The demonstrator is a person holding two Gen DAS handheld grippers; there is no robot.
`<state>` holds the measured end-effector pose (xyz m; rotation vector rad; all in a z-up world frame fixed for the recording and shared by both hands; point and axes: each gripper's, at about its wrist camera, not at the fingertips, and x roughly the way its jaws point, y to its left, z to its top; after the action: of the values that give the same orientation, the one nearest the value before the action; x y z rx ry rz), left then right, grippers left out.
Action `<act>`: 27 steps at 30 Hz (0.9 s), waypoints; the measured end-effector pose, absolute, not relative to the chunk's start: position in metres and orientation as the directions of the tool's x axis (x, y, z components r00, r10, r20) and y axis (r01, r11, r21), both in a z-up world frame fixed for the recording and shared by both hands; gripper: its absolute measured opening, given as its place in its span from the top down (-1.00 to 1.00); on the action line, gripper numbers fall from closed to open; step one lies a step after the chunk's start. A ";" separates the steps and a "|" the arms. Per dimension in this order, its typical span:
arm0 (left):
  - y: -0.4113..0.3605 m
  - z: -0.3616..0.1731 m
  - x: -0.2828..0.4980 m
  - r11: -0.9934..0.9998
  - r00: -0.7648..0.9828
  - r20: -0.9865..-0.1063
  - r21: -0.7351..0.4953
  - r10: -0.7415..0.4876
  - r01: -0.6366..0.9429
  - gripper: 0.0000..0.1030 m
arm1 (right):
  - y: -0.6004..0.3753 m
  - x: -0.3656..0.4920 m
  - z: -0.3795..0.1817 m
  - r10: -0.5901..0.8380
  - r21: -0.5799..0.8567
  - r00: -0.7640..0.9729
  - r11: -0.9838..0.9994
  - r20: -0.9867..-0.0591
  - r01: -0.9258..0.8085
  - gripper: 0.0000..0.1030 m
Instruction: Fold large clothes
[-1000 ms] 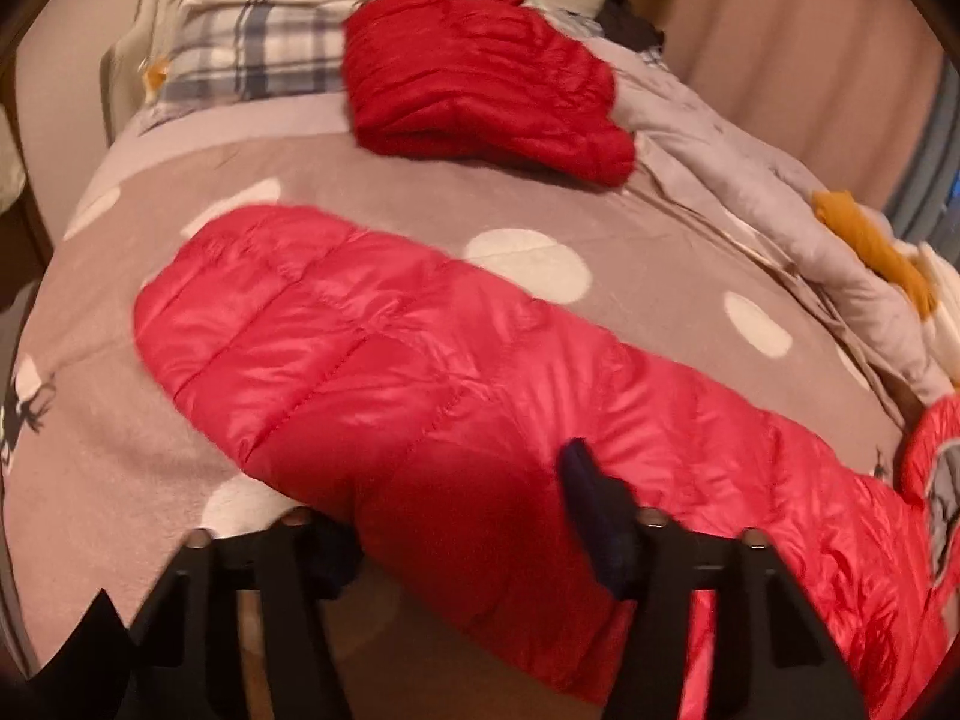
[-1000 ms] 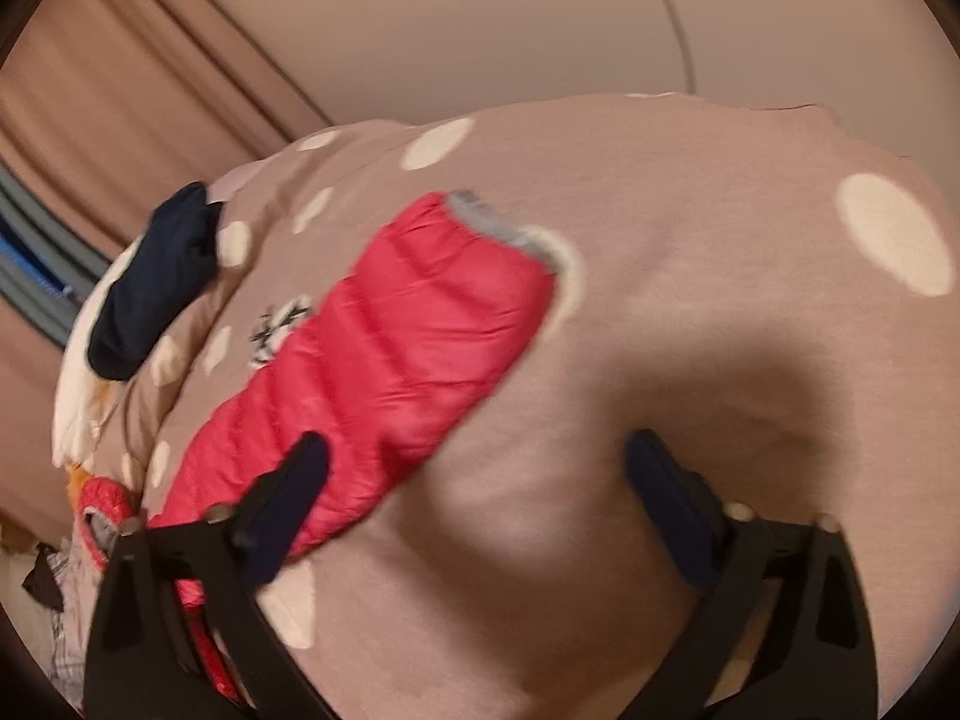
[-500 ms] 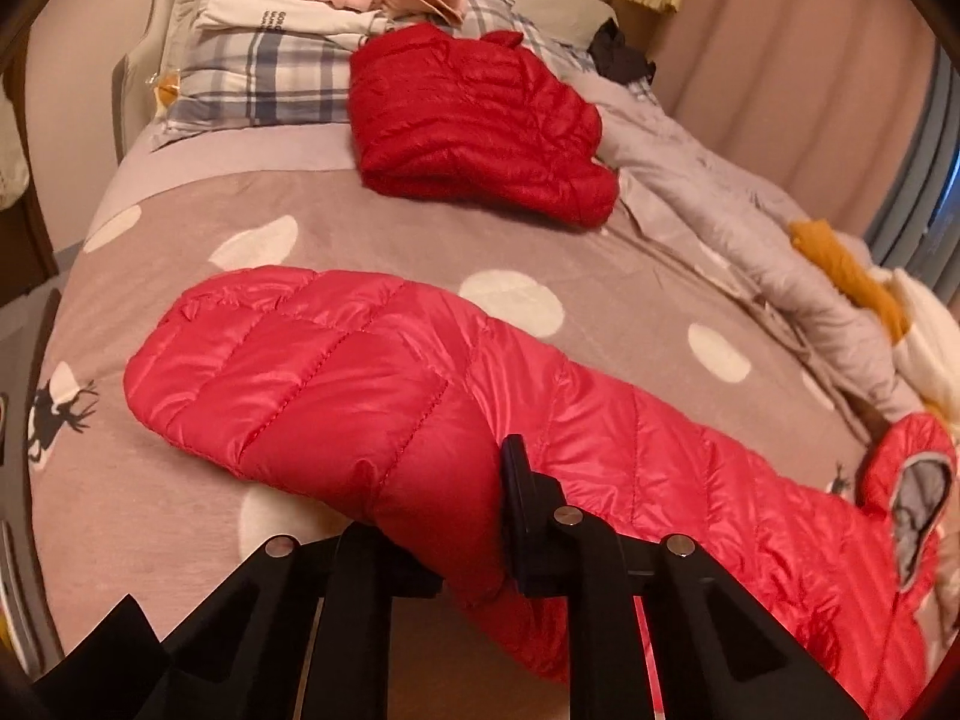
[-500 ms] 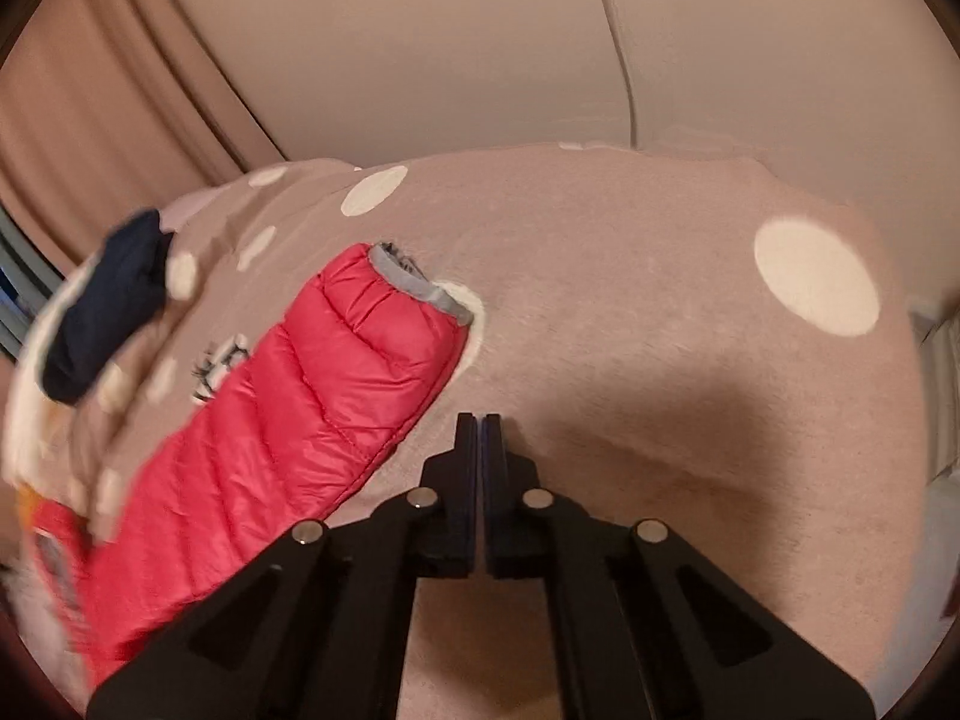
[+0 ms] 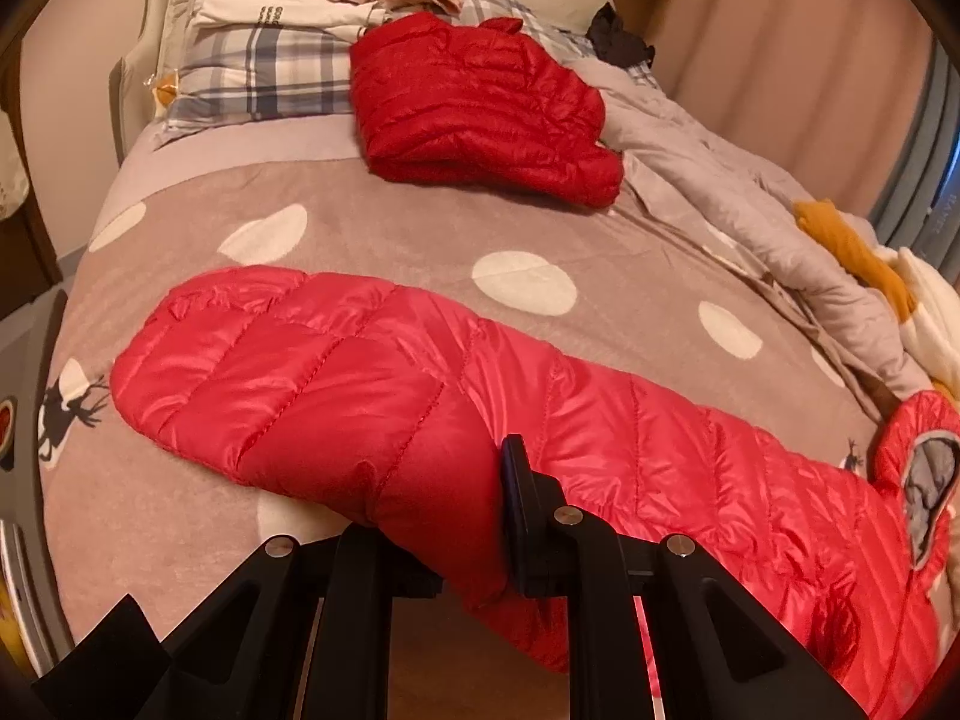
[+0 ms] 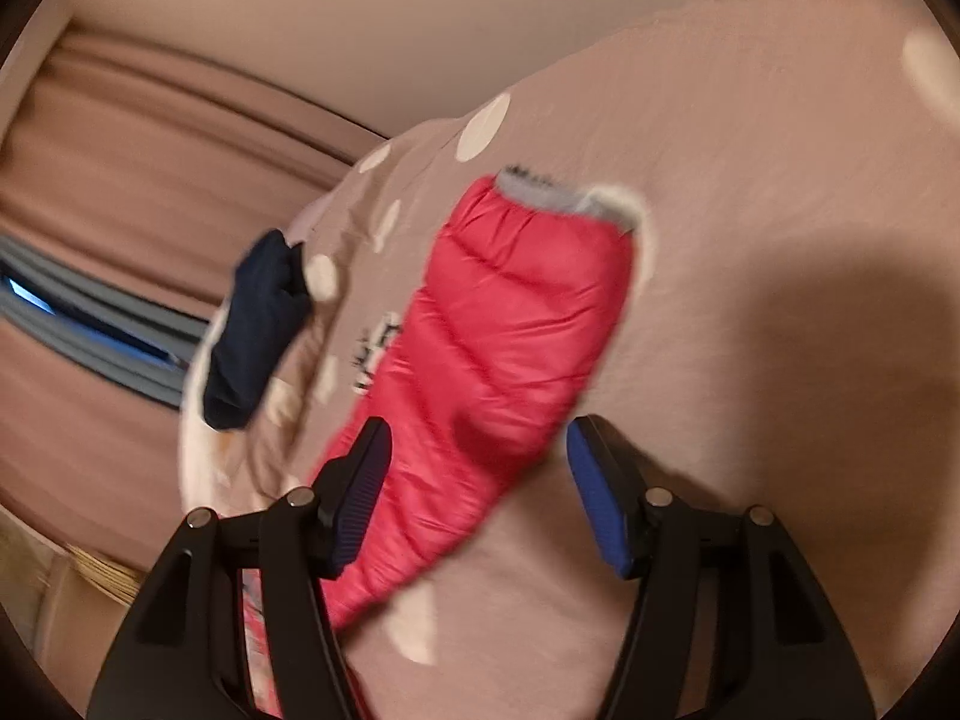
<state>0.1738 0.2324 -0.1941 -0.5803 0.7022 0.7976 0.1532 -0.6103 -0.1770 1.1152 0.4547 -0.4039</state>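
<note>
Jacket [image 5: 420, 396] lies across the bed [image 5: 420, 228]; left tool [image 5: 444, 516] pinches its near edge for folding, right tool [image 6: 474, 480], just reopened, straddles the sleeve [image 6: 516, 312] toward 12 o'clock.

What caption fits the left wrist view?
Left gripper shut on pink-red down jacket spread over polka-dot blanket.

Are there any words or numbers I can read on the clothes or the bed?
Dark rows of print on the folded white cloth garment at the head of the bed: too small and blurred to read.
Pale marks on the grey strip at the right edge: too blurred to read.
Puffy red quilted jacket: no writing shows.
</note>
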 end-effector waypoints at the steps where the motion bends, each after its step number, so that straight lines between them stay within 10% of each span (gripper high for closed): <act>1: 0.233 -0.195 0.175 0.567 0.496 -0.751 -0.199 0.435 -0.799 0.68 | -0.610 0.163 -0.178 -0.093 0.742 0.833 0.410 -0.545 0.531 -0.14; 3: 0.233 -0.197 0.177 0.558 0.487 -0.755 -0.196 0.439 -0.806 0.68 | -0.606 0.176 -0.179 -0.099 0.704 0.820 0.462 -0.563 0.539 0.03; 5: 0.232 -0.196 0.179 0.557 0.483 -0.755 -0.190 0.443 -0.808 0.68 | -0.604 0.189 -0.183 -0.135 0.632 0.776 0.502 -0.617 0.590 0.78; 27: 0.218 -0.163 0.130 0.623 0.546 -0.681 -0.166 0.488 -0.764 0.68 | -0.596 0.110 -0.144 -0.306 0.578 0.706 0.415 -0.639 0.703 0.86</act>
<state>0.1300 0.2184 -0.1635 -0.4826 0.6363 0.7770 0.1104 -0.5964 -0.1438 0.9452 0.4786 -0.6649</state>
